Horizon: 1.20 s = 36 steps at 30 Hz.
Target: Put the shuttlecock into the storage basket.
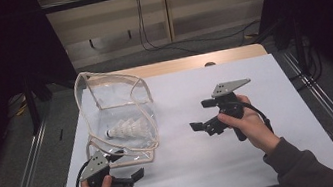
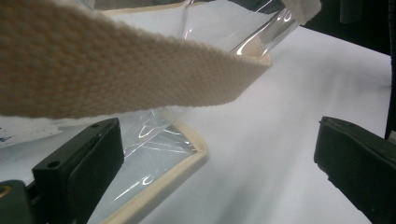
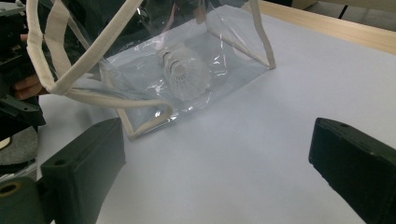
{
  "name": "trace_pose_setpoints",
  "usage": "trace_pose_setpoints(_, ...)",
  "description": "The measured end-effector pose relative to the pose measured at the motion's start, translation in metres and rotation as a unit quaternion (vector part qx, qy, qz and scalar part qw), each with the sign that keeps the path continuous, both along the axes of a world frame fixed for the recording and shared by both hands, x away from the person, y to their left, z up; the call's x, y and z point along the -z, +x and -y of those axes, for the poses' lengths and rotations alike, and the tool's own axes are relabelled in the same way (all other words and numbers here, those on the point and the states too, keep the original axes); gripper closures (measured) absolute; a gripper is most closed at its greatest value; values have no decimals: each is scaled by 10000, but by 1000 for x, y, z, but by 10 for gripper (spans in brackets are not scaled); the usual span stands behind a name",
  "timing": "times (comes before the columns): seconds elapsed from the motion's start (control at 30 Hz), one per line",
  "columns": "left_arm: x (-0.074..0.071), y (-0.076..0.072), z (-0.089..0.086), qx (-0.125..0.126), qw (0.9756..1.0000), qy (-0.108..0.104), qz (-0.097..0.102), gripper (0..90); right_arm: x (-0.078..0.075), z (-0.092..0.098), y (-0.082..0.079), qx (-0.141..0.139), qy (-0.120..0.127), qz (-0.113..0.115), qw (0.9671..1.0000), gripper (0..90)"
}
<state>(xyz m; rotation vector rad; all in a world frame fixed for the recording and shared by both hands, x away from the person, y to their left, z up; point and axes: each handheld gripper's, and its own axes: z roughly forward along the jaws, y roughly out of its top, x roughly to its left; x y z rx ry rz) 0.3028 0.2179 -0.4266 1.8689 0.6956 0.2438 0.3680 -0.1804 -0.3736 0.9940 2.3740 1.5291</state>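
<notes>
A clear plastic bag with cream webbing trim lies on its side on the white table surface, toward the left half. Its mouth appears to face the person's side, judging by the loose webbing loops at the near edge. Inside it rest white shuttlecocks, nested into one stack, lying on the bag's lower wall.

The left gripper sits at the near left corner of the table, just beside the bag's near edge. Its jaws stand wide apart and hold nothing. In the left gripper view, a webbing strap crosses close above the jaws, and the trimmed corner of the bag lies between them, nearer the left jaw, with no contact visible. This placement suggests the left gripper is positioned to seize the strap or rim and steady the soft bag, which would otherwise slide or collapse.

The right gripper is held above the table's middle, well apart from the bag, its jaws pointing left toward it. The jaws are wide apart and empty. In the right gripper view, the shuttlecocks lie ahead of the jaws and slightly left of their centre line, behind the bag's front strap loop. The open stance likely leaves room for a reach into the bag.
</notes>
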Motion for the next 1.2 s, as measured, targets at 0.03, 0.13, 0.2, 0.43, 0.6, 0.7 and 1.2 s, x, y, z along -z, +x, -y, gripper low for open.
trace_pose_setpoints(0.03, 0, 0, 0, 2, 10000, -3, 2, 15, 1, 1, -1, 1, -3, 17, 10000, 33)
trace_pose_setpoints(0.13, 0, 0, 0, -7, 10000, -10, 1, 15, 3, 5, -3, -3, -23, 29, 10000, 33)
trace_pose_setpoints(0.2, 0, 0, 0, -1, 10000, -7, -10, 15, 6, 7, -4, 1, -19, 24, 10000, 32)
trace_pose_setpoints(0.43, 0, 0, 1, -6, 10000, -15, -4, 15, 13, 17, -7, 74, -38, 9, 10000, 33)
trace_pose_setpoints(0.6, 0, 0, 0, 16, 10000, 23, 5, 15, 17, 25, -10, 198, -54, 37, 9998, 33)
trace_pose_setpoints(0.7, 0, 0, 1, 13, 10000, 22, 7, 15, 19, 30, -11, 240, -40, 19, 9997, 33)
trace_pose_setpoints(1.2, 0, 1, 1, 15, 10000, 26, 11, 15, 32, 51, -18, 411, -95, -21, 9991, 33)
